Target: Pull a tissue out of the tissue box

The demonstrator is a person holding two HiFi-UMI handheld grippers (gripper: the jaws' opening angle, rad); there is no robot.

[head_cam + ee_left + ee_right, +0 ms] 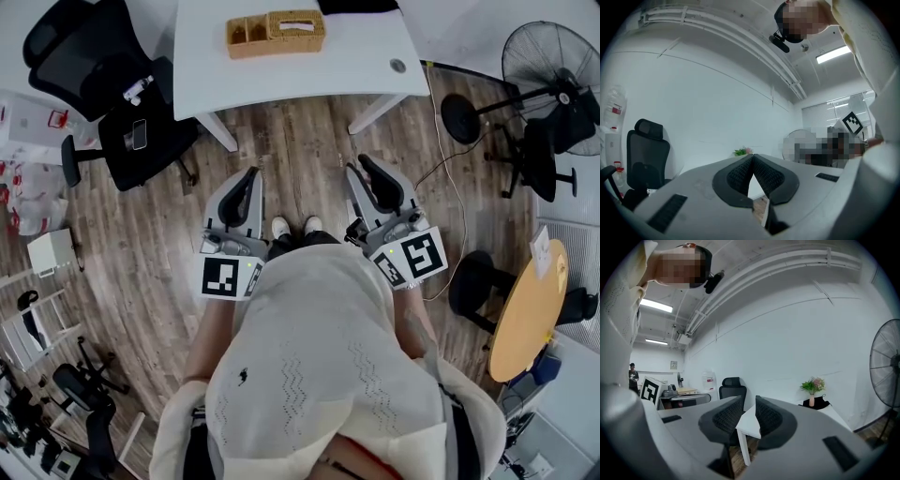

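While fingers (239, 199) hang empty, tissue box (296, 34) afar

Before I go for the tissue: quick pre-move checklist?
1. Box on table, in view: ok.
2. Tissue showing at the slot: cannot tell, too small.
3. Right tool open and empty: ok.
4. Left tool open: not ok, jaws together, nothing in them.
5. Tools at the box: not ok, both held low by the body, short of the table.

Empty hand-held gripper (749, 403), jaws apart, white table (750, 426) corner beyond.
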